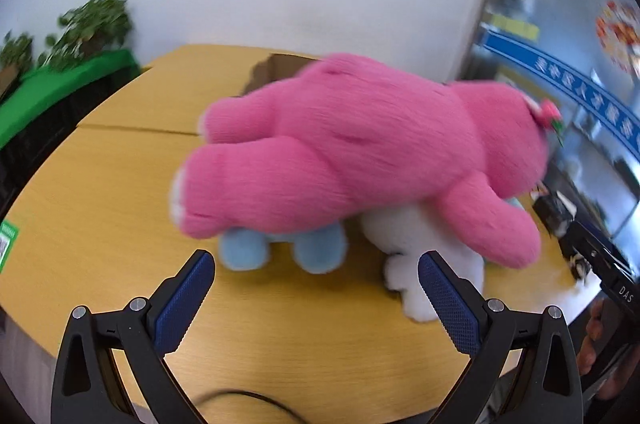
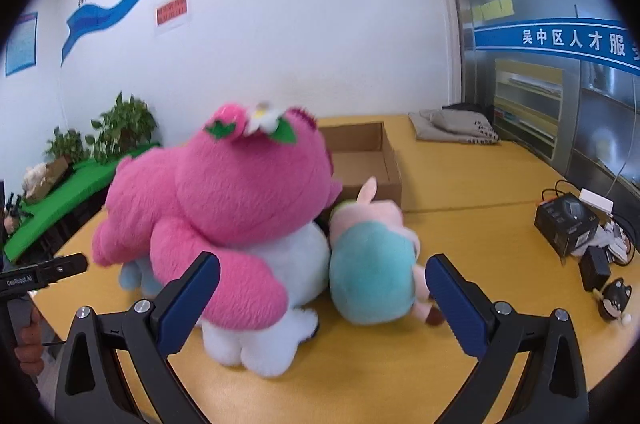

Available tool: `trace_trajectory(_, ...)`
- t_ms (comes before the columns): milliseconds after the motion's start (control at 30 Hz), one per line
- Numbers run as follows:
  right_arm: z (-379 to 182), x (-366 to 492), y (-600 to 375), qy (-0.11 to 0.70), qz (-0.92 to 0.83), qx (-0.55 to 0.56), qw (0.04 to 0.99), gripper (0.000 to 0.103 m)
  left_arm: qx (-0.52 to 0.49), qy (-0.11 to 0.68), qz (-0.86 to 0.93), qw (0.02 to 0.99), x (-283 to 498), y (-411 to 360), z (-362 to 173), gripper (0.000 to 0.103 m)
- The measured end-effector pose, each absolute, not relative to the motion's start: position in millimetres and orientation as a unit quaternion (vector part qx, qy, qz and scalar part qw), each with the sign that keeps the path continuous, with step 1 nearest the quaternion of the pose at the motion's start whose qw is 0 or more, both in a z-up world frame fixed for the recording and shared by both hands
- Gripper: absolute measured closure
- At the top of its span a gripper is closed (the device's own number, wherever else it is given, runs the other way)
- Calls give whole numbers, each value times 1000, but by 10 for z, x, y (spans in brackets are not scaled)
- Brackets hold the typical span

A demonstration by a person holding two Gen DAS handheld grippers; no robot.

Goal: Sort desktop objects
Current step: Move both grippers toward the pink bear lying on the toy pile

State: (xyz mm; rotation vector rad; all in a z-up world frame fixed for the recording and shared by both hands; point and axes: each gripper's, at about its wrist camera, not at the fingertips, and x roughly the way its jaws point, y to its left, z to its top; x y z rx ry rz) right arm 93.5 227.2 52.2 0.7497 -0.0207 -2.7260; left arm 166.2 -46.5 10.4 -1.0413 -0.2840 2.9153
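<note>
Nearest the lens in the left wrist view, the left claw stands wide open with nothing between its blue pads, held just above the wooden table. Straight ahead of it lies a pink plush bear, stretched on its side over the other toys. Under the bear, just beyond the left finger, two pale blue plush feet show, and a white plush toy touches the right finger.

The right claw is likewise spread wide and holds nothing. The pink bear's arm and the white toy sit between its fingers toward the left one, while a teal and pink plush doll lies between them toward the right one. Beyond the toys sits an open cardboard box. Well off to the claw's right are a black box and a small black figurine.
</note>
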Motion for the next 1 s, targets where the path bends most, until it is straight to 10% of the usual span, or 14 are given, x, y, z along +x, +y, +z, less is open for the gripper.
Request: trace_trajectory(1000,45,495,2091,36,-935,332,120,1,-317,-45,947,34,1123,-37,-12,0)
